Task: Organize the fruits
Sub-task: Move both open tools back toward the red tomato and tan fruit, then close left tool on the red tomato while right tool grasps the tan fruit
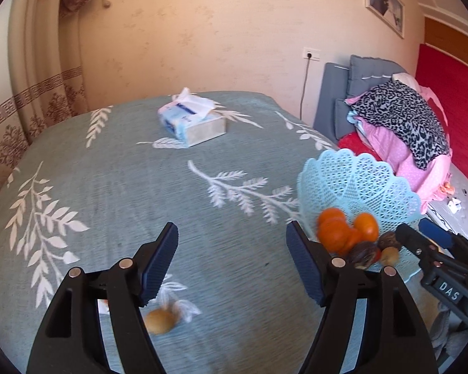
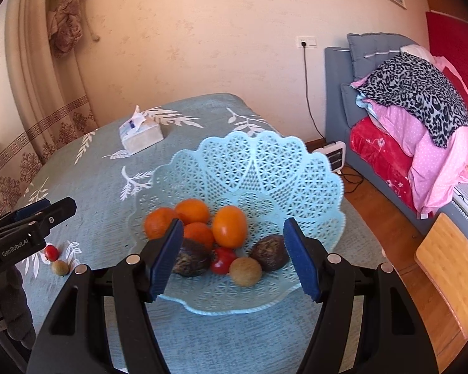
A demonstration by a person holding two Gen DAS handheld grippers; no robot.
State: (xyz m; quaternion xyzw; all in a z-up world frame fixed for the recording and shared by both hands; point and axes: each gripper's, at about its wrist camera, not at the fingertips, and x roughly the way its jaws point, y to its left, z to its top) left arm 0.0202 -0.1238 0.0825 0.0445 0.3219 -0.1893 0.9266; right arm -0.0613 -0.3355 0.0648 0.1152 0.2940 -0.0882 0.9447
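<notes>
A pale blue lattice basket (image 2: 265, 162) stands on the leaf-print tablecloth (image 2: 87, 187). It holds several oranges (image 2: 230, 226), two dark brown fruits (image 2: 270, 252), a small red fruit (image 2: 223, 260) and a tan fruit (image 2: 245, 271). My right gripper (image 2: 234, 230) hovers open over the basket's near side, its pads touching nothing. On the cloth to the left lie a red fruit (image 2: 51, 251) and a tan-green fruit (image 2: 60, 268). My left gripper (image 1: 231, 233) is open and empty above the cloth, left of the basket (image 1: 358, 180). A tan fruit (image 1: 160, 320) lies under its left finger.
A tissue box (image 1: 192, 121) sits at the far side of the table. Right of the table are a bed with folded bedding (image 2: 421, 124), a small heater (image 2: 333, 152) on the wooden floor and a bamboo board (image 2: 449, 268). Curtains (image 2: 40, 93) hang at the left.
</notes>
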